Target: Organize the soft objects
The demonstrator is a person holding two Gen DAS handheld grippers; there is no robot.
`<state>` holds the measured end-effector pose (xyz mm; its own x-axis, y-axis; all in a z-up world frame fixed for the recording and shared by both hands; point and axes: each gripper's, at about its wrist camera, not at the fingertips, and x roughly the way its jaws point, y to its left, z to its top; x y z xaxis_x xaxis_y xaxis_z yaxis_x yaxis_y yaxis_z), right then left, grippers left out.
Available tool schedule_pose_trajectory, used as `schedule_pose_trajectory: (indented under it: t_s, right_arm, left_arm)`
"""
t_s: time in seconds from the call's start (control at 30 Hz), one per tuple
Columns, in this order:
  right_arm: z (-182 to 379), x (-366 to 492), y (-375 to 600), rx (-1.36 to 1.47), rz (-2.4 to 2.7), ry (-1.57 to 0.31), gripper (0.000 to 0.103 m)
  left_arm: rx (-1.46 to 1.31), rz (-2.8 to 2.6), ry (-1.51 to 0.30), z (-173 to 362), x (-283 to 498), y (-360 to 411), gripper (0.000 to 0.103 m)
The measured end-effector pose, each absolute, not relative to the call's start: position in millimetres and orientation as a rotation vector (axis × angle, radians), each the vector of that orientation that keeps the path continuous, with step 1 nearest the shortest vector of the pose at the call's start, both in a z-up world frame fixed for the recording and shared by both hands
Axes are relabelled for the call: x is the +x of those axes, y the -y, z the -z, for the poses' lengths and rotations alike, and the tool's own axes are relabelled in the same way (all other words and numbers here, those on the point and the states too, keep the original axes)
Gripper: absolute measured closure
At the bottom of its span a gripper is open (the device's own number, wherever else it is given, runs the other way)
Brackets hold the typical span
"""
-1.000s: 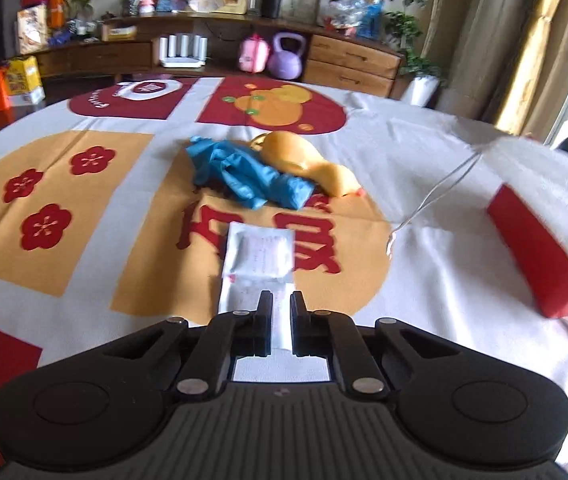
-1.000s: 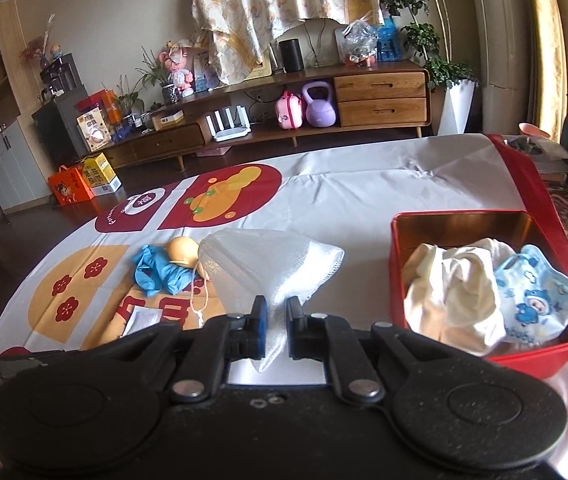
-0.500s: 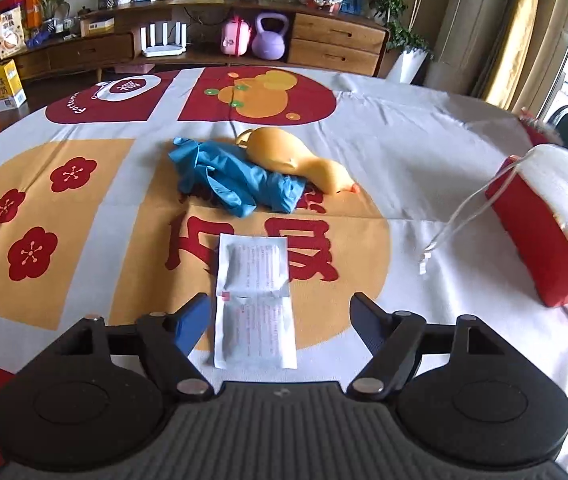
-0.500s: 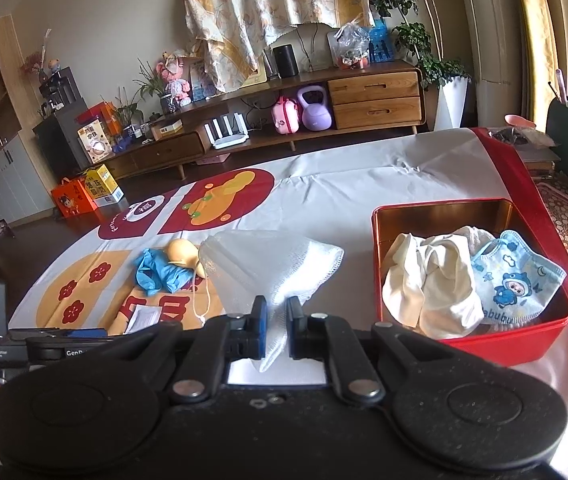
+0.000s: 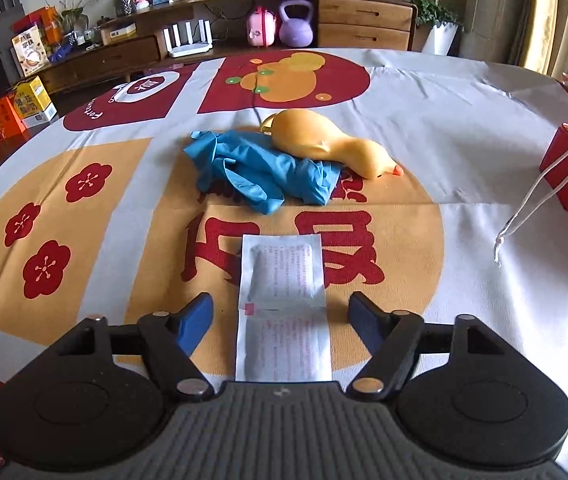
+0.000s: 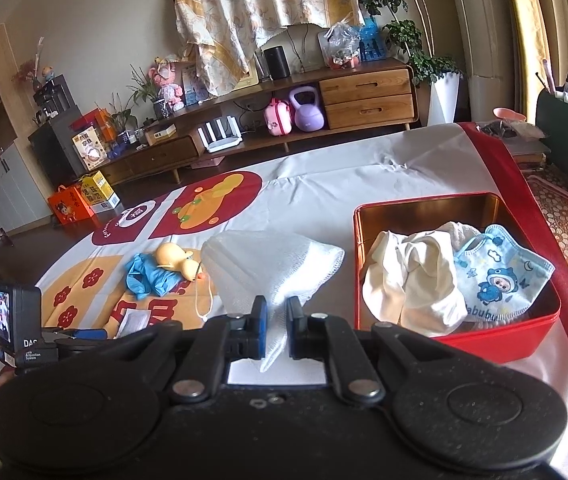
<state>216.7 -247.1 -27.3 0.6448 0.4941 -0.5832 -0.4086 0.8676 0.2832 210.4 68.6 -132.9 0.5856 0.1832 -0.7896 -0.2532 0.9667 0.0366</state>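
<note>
Evidently bound for the red tin (image 6: 435, 216), a white mask (image 6: 272, 264) hung pinched in the right gripper (image 6: 276, 330), while the left gripper (image 5: 282, 320) gaped wide astride a sachet (image 5: 284, 312).

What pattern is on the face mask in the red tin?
Light blue with a cartoon character and clouds on the face mask; right wrist view shows it best.

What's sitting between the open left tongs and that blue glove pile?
Left wrist view: only the flat white paper sachet pair, starting between the left tongs; then bare printed tablecloth up to the crumpled blue gloves.
</note>
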Motion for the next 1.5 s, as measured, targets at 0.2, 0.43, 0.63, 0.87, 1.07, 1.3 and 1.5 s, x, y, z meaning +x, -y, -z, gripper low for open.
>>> schedule_pose_trajectory:
  t_s: [0.2, 0.43, 0.63, 0.87, 1.07, 1.3, 1.5]
  right_arm:
    - [28.0, 218.5, 249.6, 0.134, -0.513, -0.702, 0.094]
    - [29.2, 217.5, 255.2, 0.142, -0.506, -0.701, 0.094]
    - [26.9, 214.2, 260.0, 0.150, -0.497, -0.694, 0.094]
    - [25.6, 211.4, 265.5, 0.159, -0.490, -0.687, 0.094]
    - [24.2, 210.5, 270.1, 0.162, -0.491, -0.683, 0.094]
    - [23.2, 208.5, 273.5, 0.163, -0.479, -0.695, 0.094]
    - [22.1, 205.4, 266.6, 0.147, -0.469, -0.704, 0.094]
  left_arm:
    - [-0.107, -0.245, -0.892, 132.4, 209.7, -68.3, 0.058]
    - [-0.110, -0.229, -0.876, 131.2, 207.8, -66.5, 0.065]
    - [-0.122, -0.206, -0.860, 129.5, 204.9, -65.1, 0.088]
    - [-0.137, -0.206, -0.863, 127.7, 202.3, -67.4, 0.093]
    - [-0.159, -0.174, -0.851, 114.4, 199.0, -73.1, 0.093]
    - [-0.079, 0.045, -0.911, 97.6, 201.4, -80.2, 0.087]
    - [0.089, 0.224, -0.945, 94.8, 194.5, -82.1, 0.013]
